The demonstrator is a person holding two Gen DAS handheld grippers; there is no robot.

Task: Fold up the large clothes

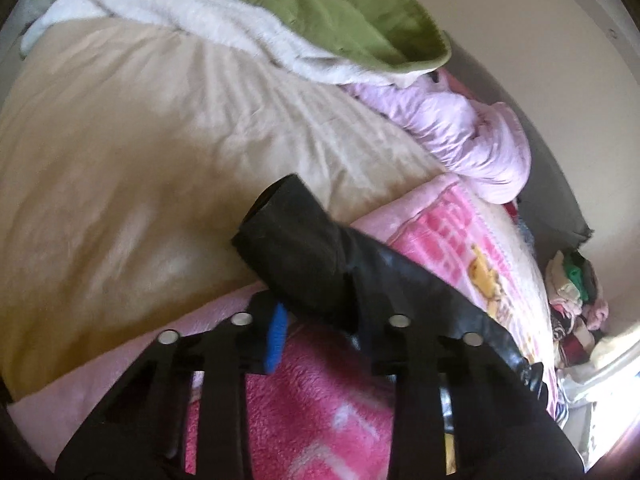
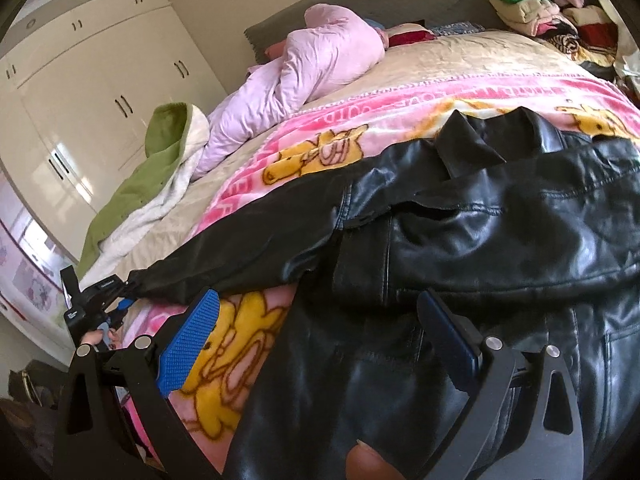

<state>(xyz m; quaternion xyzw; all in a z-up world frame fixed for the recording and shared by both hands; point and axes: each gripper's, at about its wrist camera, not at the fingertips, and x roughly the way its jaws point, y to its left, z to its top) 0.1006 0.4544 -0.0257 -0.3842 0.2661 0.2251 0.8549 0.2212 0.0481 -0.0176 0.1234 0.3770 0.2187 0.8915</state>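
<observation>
Black jacket (image 2: 460, 216) lies across the pink blanket (image 2: 312, 152) at the bed's near edge. Left gripper (image 1: 316, 312) clamps the sleeve cuff (image 1: 288, 236). Right gripper (image 2: 320, 344) spread wide over the hem, holding nothing. Bare beige sheet (image 1: 120, 152) beyond.

Both wrist cameras look close across the pink cartoon-print fleece blanket (image 1: 320, 412) (image 2: 320, 148), sharing it from opposite ends.

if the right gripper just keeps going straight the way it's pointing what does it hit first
Most likely the black leather jacket. The right gripper is open and the jacket's body fills the space between and ahead of its fingers. Depth is hard to judge, but nothing else seems to lie in front of it.
</observation>
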